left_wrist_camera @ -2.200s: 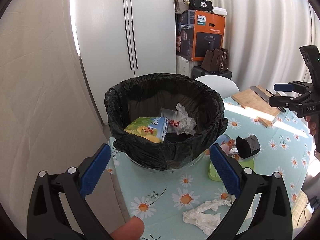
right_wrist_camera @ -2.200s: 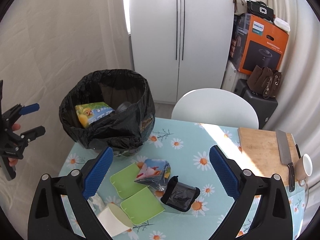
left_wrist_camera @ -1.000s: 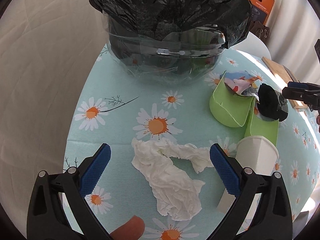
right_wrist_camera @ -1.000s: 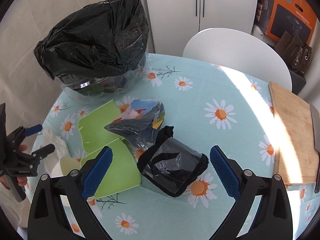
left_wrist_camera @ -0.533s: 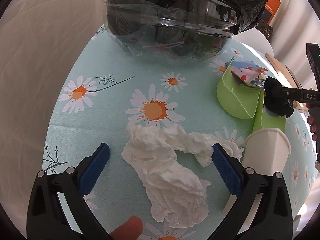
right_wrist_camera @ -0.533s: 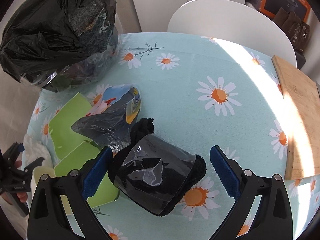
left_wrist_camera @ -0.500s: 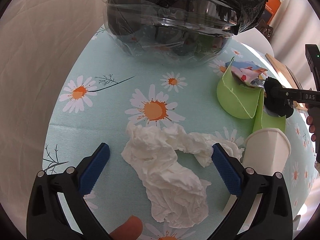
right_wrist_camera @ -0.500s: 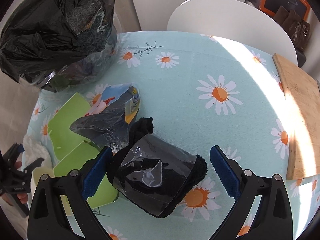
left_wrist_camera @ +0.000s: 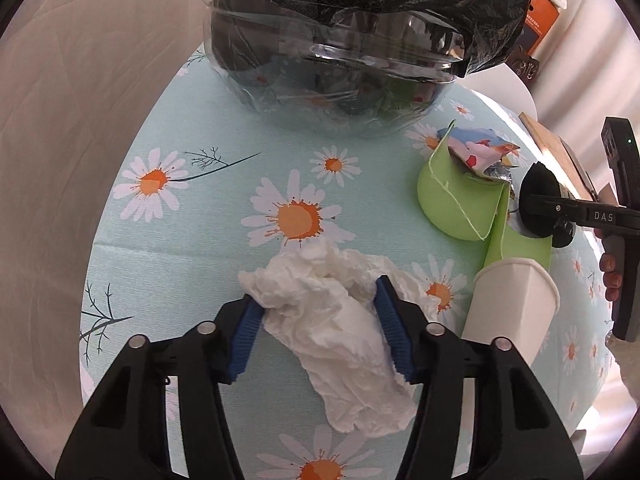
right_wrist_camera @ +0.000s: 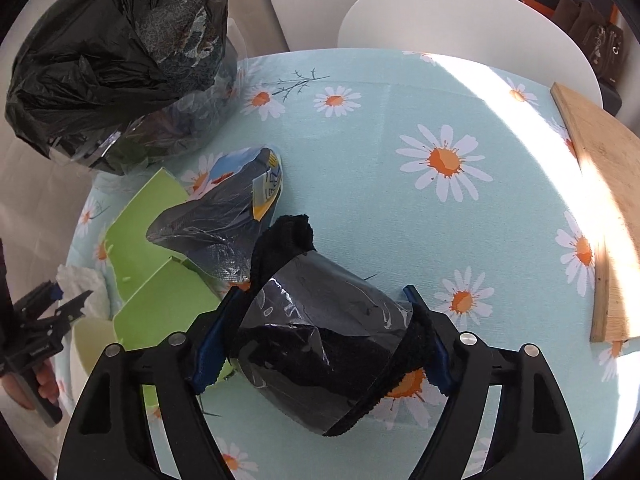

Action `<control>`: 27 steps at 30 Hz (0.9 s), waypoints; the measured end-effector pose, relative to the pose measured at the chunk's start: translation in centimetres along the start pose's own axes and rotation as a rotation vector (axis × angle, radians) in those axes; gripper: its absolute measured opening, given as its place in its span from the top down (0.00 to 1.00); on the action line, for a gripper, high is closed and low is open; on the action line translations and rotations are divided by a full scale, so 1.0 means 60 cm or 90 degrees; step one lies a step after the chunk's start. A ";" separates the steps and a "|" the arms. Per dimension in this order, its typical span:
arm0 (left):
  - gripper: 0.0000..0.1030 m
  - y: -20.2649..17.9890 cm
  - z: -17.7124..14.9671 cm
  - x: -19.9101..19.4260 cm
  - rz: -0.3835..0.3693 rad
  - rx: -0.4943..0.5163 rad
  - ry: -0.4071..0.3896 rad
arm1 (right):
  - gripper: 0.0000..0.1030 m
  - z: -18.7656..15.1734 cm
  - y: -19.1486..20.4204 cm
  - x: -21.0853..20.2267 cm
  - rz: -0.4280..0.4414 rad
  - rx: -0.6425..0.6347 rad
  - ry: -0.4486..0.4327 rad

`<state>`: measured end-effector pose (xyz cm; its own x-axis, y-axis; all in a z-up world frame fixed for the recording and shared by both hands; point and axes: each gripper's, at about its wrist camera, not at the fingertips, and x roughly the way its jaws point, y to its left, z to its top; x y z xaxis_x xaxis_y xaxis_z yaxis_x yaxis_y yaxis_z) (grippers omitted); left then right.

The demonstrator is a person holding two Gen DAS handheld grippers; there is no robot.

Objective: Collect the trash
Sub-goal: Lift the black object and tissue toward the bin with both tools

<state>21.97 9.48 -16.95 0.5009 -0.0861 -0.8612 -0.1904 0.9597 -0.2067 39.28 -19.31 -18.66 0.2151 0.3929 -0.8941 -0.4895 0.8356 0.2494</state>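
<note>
Two hand-held tongs work over a daisy-print tabletop (left_wrist_camera: 200,216). The left tongs (left_wrist_camera: 318,304) are closing on a crumpled white tissue (left_wrist_camera: 332,320), both blue pads pressed into its sides while it lies on the tabletop. The right tongs (right_wrist_camera: 324,320) squeeze a black cloth bundle wrapped in clear film (right_wrist_camera: 320,336), also on the tabletop. Ahead of the left tongs, well beyond the tissue, stands the bin lined with a black bag (left_wrist_camera: 360,12). Just right of the tissue stands a white paper cup (left_wrist_camera: 512,312), with green card pieces (left_wrist_camera: 456,204) and a foil snack wrapper (left_wrist_camera: 476,152) beyond it. Risks, as judged: the tissue's loose tail may drag and tip the cup on lifting, and the slick film may let the bundle slip from the right tongs
</note>
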 end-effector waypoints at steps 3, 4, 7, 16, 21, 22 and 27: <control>0.72 0.003 -0.004 -0.008 -0.015 -0.019 0.013 | 0.29 -0.013 0.001 -0.014 -0.011 -0.015 0.001; 0.73 0.002 -0.007 -0.011 -0.013 -0.017 0.013 | 0.29 -0.017 0.000 -0.019 -0.008 -0.008 -0.001; 0.77 -0.002 -0.013 -0.019 -0.002 -0.002 0.020 | 0.29 -0.034 -0.012 -0.040 0.006 0.020 -0.011; 0.80 -0.012 -0.021 -0.059 0.038 0.043 0.023 | 0.28 -0.085 -0.042 -0.110 -0.002 0.049 -0.048; 0.80 -0.002 -0.032 -0.097 0.053 0.057 0.011 | 0.28 -0.109 -0.030 -0.136 -0.007 0.038 -0.065; 0.80 -0.002 -0.034 -0.104 0.064 0.061 0.008 | 0.28 -0.114 -0.028 -0.140 -0.007 0.035 -0.067; 0.80 0.009 -0.049 -0.134 0.080 0.065 0.004 | 0.28 -0.139 -0.019 -0.149 0.001 0.036 -0.076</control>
<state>15.35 9.92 -11.48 0.4738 0.0354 -0.8799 -0.1639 0.9853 -0.0486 30.85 -26.98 -14.08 0.3154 0.4346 -0.8436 -0.4429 0.8536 0.2742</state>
